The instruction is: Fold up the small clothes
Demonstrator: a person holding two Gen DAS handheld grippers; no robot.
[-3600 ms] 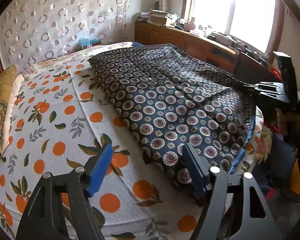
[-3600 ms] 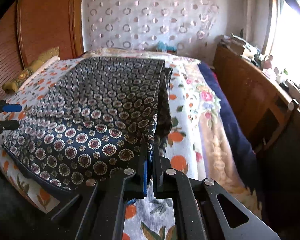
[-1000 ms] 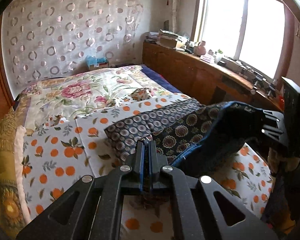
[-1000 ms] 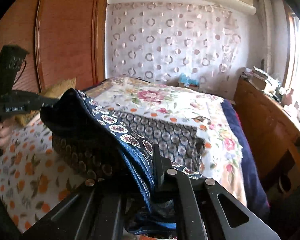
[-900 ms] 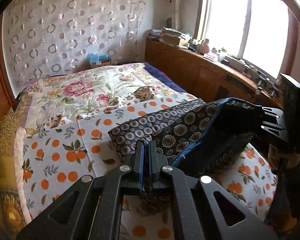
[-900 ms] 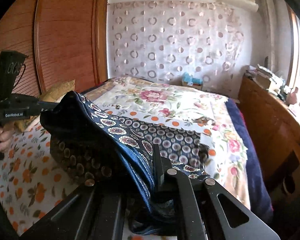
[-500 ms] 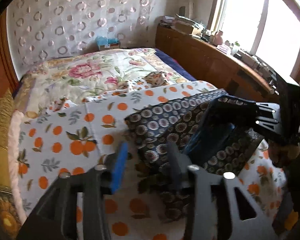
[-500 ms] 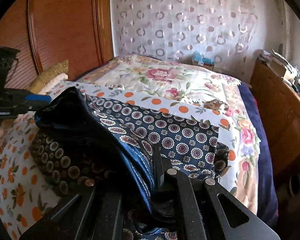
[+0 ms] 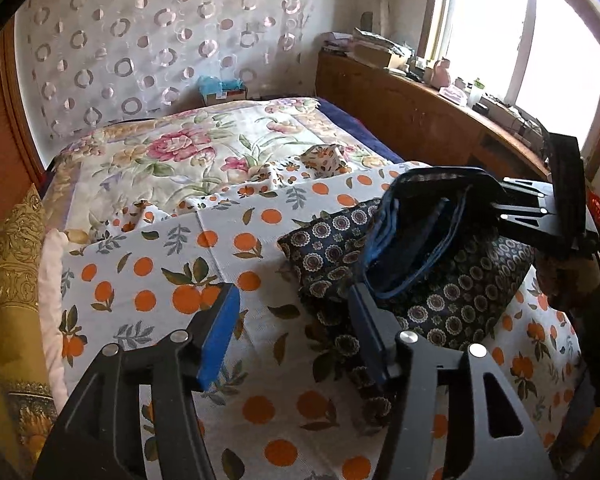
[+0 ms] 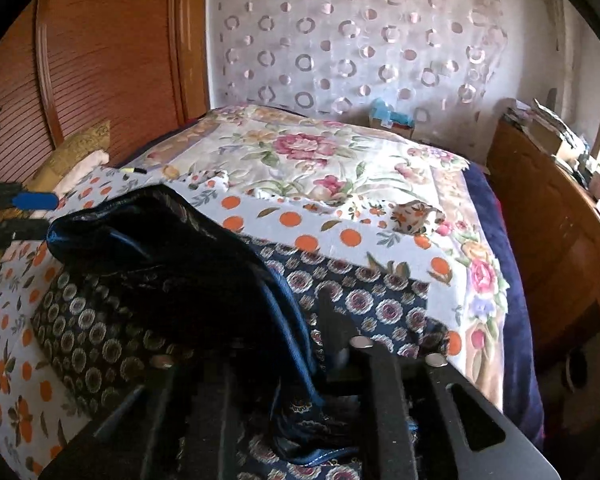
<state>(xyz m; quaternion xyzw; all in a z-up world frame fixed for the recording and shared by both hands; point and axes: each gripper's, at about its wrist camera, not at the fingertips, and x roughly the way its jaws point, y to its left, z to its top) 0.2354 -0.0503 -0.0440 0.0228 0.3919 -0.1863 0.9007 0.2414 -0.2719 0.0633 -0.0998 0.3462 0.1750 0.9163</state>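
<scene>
The dark patterned garment lay folded on the bed's orange-print sheet, at 3 o'clock in the left wrist view. The left tool was opening; its pads stood apart, gripping nothing, with the garment's near edge just beside the right pad. The right tool was opening, with the garment's blue-lined fold draped between its fingers; pad contact could not be determined.

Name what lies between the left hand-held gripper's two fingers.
Only the orange-print bedsheet, seen in the left wrist view; the opening left hand-held gripper holds nothing, and the dark patterned garment lies beside its right finger.
</scene>
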